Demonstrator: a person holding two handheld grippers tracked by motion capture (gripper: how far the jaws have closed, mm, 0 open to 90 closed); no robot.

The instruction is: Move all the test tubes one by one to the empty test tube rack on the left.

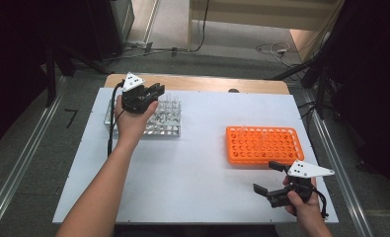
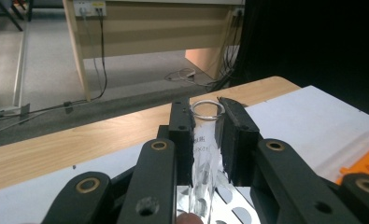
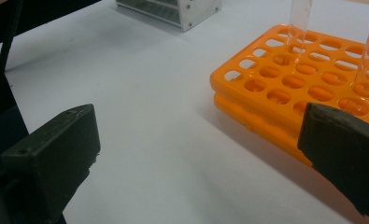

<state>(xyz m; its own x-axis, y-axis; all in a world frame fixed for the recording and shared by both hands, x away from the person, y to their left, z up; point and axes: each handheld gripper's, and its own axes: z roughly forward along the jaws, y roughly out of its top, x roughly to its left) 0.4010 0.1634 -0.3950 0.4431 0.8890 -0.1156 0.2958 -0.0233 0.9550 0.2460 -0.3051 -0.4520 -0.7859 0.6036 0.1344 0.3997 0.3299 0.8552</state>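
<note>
Nearest us, our right gripper (image 1: pixel 271 178) hovers low over the white bench (image 1: pixel 197 173), fingers (image 3: pixel 51 158) spread wide with nothing between them. Just beyond it lies the orange rack (image 1: pixel 261 144), where two clear tubes (image 3: pixel 298 21) stand in its holes. Farther off, at the bench's far left, our left gripper (image 2: pixel 205 133) sits over the metal rack (image 1: pixel 165 121), its fingers (image 2: pixel 182 126) closed on a glass tube (image 2: pixel 205 149) that stands upright, rim just above the fingertips and lower end down in the rack.
</note>
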